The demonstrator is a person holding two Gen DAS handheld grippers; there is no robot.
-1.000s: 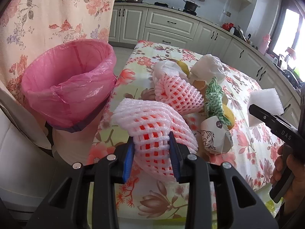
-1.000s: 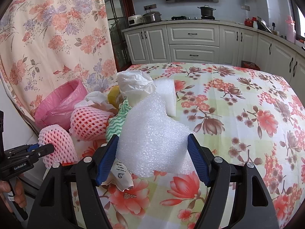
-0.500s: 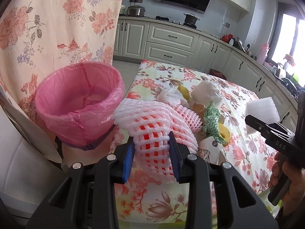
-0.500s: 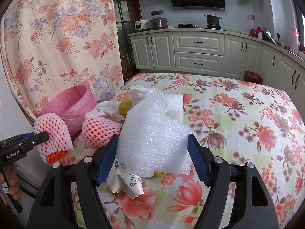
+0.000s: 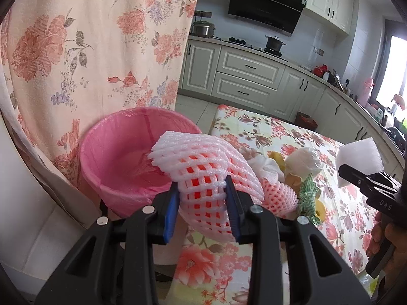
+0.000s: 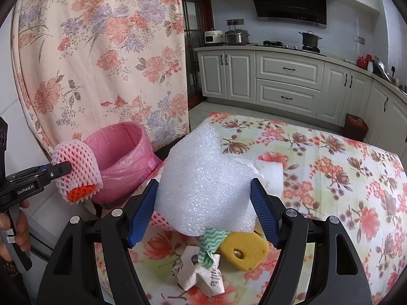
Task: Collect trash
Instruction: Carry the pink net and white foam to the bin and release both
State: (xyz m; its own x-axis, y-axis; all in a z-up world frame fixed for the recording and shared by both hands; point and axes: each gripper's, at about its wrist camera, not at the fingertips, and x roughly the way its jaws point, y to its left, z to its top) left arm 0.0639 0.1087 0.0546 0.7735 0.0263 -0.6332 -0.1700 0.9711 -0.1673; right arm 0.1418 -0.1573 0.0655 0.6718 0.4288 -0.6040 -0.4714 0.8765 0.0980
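- Pink-lined trash bin [image 5: 132, 162] stands off the table's corner, at ten o'clock from the left gripper; its liner looks empty, so nothing seems binned yet.
- Floral-cloth table [image 6: 330, 167] holds the remaining pile: another foam fruit net [image 5: 279, 195], crumpled tissue [image 5: 264, 167], yellow sponge [image 6: 244, 249], green-striped cloth [image 6: 211, 241], printed paper wrapper [image 6: 201, 274].
- Right gripper [image 6: 203, 203], jaws wide, clamps a white foam sheet [image 6: 203, 178] above the pile.
- Left gripper [image 5: 201, 203], jaws narrow, pinches a pink foam fruit net [image 5: 203, 167] near the bin's rim.
- Judgement: both pieces await dropping; most trash remains.
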